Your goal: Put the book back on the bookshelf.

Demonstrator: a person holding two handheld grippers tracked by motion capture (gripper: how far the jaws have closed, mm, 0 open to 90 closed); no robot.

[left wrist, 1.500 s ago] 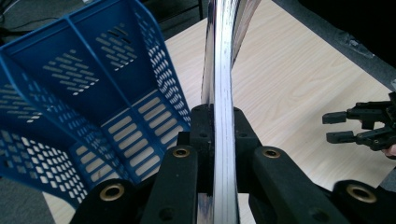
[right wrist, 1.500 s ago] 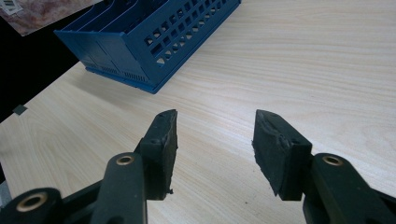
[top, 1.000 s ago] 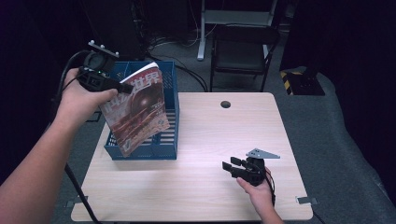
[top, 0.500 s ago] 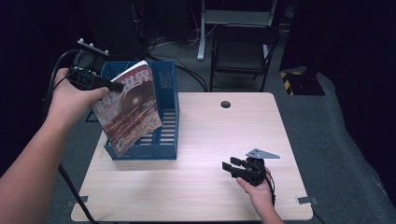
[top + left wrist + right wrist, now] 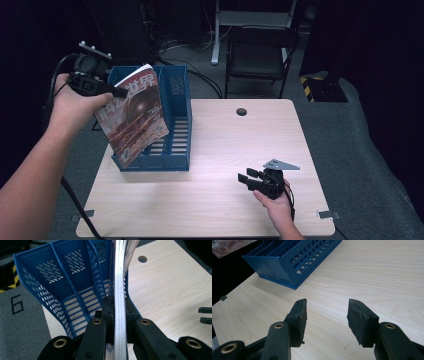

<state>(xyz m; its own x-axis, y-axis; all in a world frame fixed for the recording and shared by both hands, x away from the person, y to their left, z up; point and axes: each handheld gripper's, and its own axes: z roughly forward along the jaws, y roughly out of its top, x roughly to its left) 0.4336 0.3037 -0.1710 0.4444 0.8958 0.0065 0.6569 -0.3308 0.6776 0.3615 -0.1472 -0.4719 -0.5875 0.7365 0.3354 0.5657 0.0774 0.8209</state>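
High view: left gripper (image 5: pixel 117 92) is clamping a magazine (image 5: pixel 134 117) above the blue tray (image 5: pixel 175 130); right gripper (image 5: pixel 248 179) is resting wide, holding nothing.

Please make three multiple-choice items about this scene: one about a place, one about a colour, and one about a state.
1. Where is the magazine?
A. flat on the table
B. held up in the left claw
C. on the chair

2. What colour is the file rack?
A. blue
B. red
C. white

3. In what state is the right claw?
A. shut on a pen
B. shut on the magazine
C. open, holding nothing

Answers: 1 B, the jaws pinch its edge above the rack; 2 A, its slotted walls are blue; 3 C, bare table shows between its jaws.
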